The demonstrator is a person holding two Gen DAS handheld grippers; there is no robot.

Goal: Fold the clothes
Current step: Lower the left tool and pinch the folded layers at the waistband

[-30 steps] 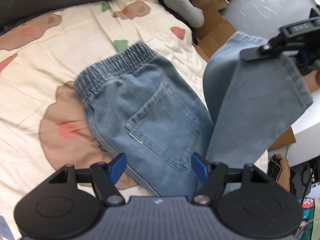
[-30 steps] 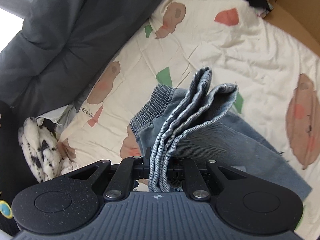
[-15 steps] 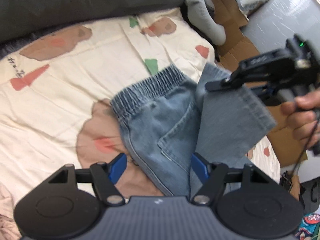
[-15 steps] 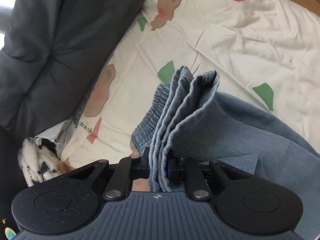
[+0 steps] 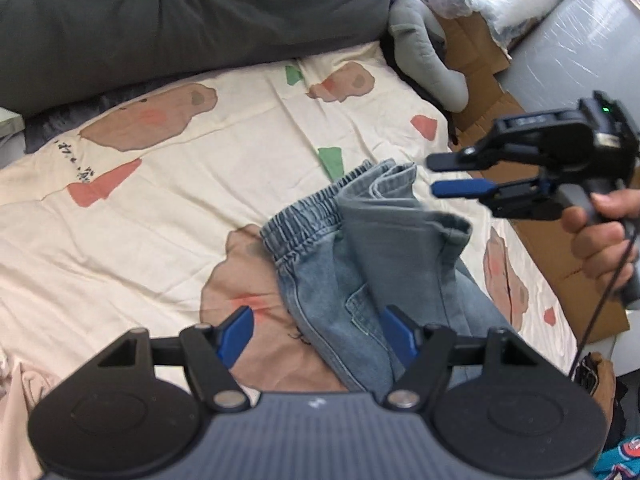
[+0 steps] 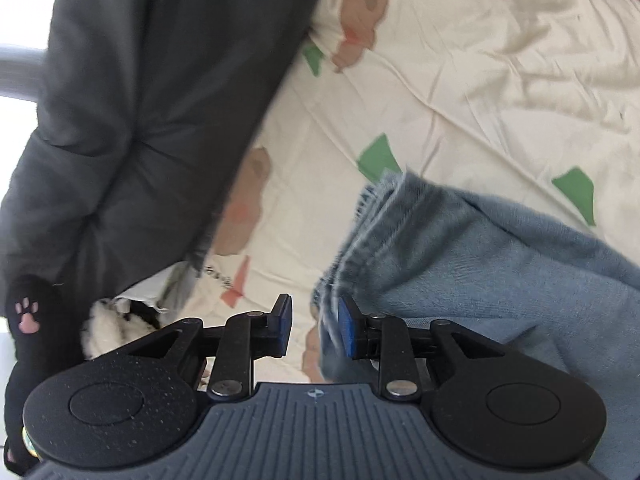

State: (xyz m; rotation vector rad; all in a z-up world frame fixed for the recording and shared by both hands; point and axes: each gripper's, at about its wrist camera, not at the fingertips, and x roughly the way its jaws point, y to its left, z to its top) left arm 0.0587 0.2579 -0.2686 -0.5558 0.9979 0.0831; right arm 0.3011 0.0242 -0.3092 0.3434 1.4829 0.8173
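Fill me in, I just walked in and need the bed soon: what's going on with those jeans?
A person is folding a pair of light blue jeans on the patterned bedsheet with a handheld gripper in each hand. The right gripper has just been opening; its jaws are apart and clear of the denim, and the leg ends now lie folded up over the elastic waistband. The left gripper hangs open above the jeans, holding nothing.

The light-blue denim jeans point(image 5: 360, 264) lie on the bed, legs folded back over the seat so the hems rest beside the elastic waistband at the far end, pocket showing.
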